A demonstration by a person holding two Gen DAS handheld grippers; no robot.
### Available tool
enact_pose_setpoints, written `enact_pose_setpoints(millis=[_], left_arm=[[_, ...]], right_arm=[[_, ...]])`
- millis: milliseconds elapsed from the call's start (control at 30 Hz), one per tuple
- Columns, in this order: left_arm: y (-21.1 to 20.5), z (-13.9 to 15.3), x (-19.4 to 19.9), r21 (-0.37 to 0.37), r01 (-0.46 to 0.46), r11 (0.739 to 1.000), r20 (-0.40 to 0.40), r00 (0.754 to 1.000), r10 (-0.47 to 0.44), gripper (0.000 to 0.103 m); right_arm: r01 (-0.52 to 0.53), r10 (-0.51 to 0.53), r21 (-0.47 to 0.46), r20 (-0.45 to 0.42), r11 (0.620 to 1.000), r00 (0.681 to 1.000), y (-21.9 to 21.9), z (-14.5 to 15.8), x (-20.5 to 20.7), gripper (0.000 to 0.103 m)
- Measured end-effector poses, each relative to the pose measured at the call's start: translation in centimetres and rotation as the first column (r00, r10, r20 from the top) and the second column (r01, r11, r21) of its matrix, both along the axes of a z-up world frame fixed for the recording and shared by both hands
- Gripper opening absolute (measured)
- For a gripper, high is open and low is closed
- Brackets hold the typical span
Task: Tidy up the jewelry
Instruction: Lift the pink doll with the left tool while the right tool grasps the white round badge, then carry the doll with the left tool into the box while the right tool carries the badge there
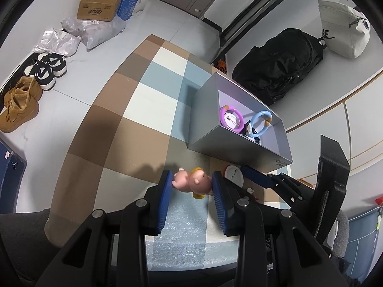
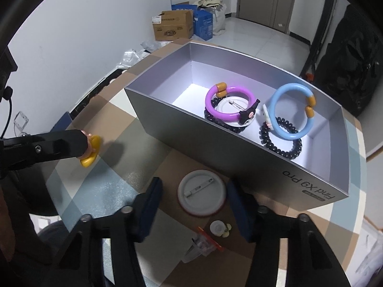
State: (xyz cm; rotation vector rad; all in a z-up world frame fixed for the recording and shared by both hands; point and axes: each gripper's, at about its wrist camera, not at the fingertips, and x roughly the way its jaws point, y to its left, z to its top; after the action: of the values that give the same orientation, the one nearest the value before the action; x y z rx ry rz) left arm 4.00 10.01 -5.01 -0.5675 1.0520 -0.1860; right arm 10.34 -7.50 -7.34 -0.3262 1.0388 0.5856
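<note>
Your left gripper [image 1: 192, 183] grips the pig figure [image 1: 191, 182], its long axis across the pads. Your right gripper [image 2: 195, 199] stands open around the round badge [image 2: 203, 192], pin pointing upper right.

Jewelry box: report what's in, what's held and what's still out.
Done: the purple ring, blue ring and black bead bracelets lie in the grey box. In hand: the left gripper clamps a pink pig figure. Left: the white pin badge between the right gripper's open jaws, plus a small charm.
</note>
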Motion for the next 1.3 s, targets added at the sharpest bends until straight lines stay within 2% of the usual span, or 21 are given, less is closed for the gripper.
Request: enact_pose_setpoints(millis=[67, 400, 567, 867, 1167, 1300], left_arm=[[0.1, 0.0, 0.0, -0.003, -0.003, 1.000, -0.002, 1.000, 0.003, 0.028], [-0.1, -0.1, -0.1, 0.015, -0.005, 1.000, 0.001, 1.000, 0.005, 0.028], [-0.3, 0.0, 0.0, 0.022, -0.010, 1.000, -0.002, 1.000, 0.010, 0.028], [-1.1, 0.1, 0.2, 0.077, -0.021, 0.997, 0.009, 1.000, 0.021, 0.028], [-3.1, 1.4, 0.4, 0.171, -0.032, 0.985, 0.074, 0.997, 0.019, 0.028], [-3.5, 1.8, 0.7, 0.174, -0.043, 0.984, 0.094, 0.995, 0.027, 0.028]], right_arm=[[-0.002, 0.002, 0.002, 0.002, 1.000, 1.000, 0.0, 0.0, 0.3, 0.042], [-0.003, 0.004, 0.038, -0.020, 0.999, 1.000, -0.2, 0.0, 0.6, 0.042], [0.015, -0.005, 0.151, -0.070, 0.988, 0.998, -0.9, 0.9, 0.6, 0.042], [0.054, -0.020, 0.281, -0.124, 0.958, 0.992, -2.6, 2.4, 0.9, 0.042], [0.091, -0.048, 0.386, -0.119, 0.918, 0.992, -5.3, 4.8, 0.1, 0.042], [0.103, -0.064, 0.427, -0.104, 0.899, 0.993, -6.6, 6.3, -0.1, 0.042]])
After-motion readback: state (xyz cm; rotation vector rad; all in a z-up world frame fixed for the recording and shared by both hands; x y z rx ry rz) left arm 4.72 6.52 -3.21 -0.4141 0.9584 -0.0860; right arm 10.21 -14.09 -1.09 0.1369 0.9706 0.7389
